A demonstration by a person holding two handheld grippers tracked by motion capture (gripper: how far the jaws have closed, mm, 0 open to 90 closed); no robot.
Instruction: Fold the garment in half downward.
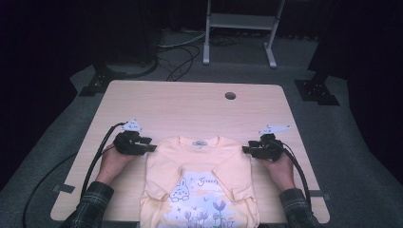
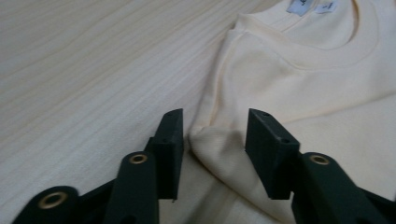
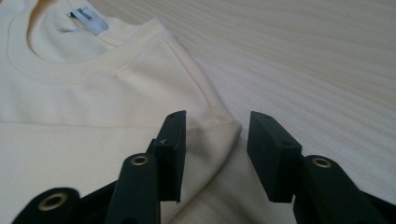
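- At the near edge of the table (image 1: pixel 142 102), a folded pale peach T-shirt (image 1: pixel 199 185) lies flat with its printed front up; the print shows a small rabbit and flowers, and the shirt's lower part hangs past the table's front edge.
- On either side of it, the person's forearms in checked sleeves come in from the bottom of the high view, each hand wrapped around a black gripper.
- Further up, the left gripper (image 2: pixel 212 140) sits at the shirt's left shoulder corner. Its jaws are partly apart, and a raised fold of shoulder cloth lies in the gap; the pads do not press on it.
- Level with it, the right gripper (image 3: pixel 215 140) sits at the shirt's right shoulder corner in the same way: jaws partly apart, a folded corner of cloth between them, with a visible gap at the outer pad.
- Between the two grippers, the round collar with its small neck label (image 3: pixel 88 19) faces the far side of the table.
- Beyond the shirt, bare light wood runs to a small round hole (image 1: pixel 230 95) near the far edge.
- Past the table, cables (image 1: pixel 178 59) lie on the grey floor by a white metal stand (image 1: pixel 240 21).
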